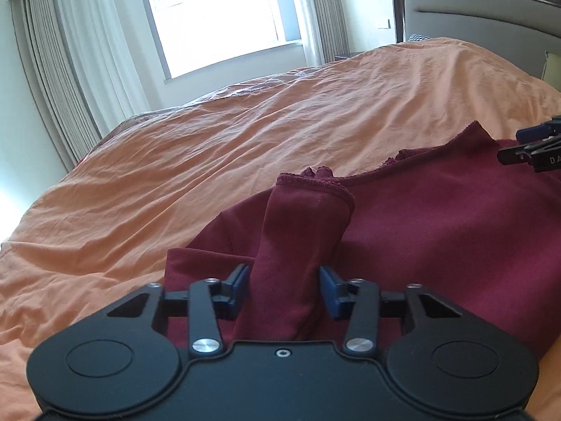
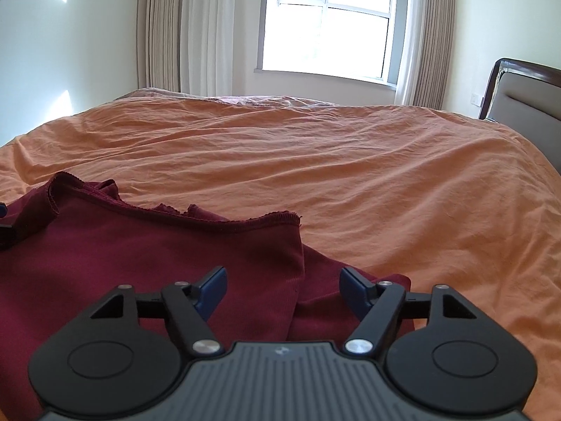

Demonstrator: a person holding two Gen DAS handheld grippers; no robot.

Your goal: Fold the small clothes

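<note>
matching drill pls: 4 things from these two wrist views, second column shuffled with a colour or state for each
1. bedspread
2. garment
3. left gripper
4. headboard

a. dark red, lying on the bed
b. fingers open either side of a raised fold
c. orange, wrinkled
d. grey panel in a dark wood frame

Pairs: 1-c, 2-a, 3-b, 4-d

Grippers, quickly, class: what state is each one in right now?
Left gripper: jaws open, a raised fold of the red garment between them, not clamped.
Right gripper: jaws open, over the garment, holding nothing.
</note>
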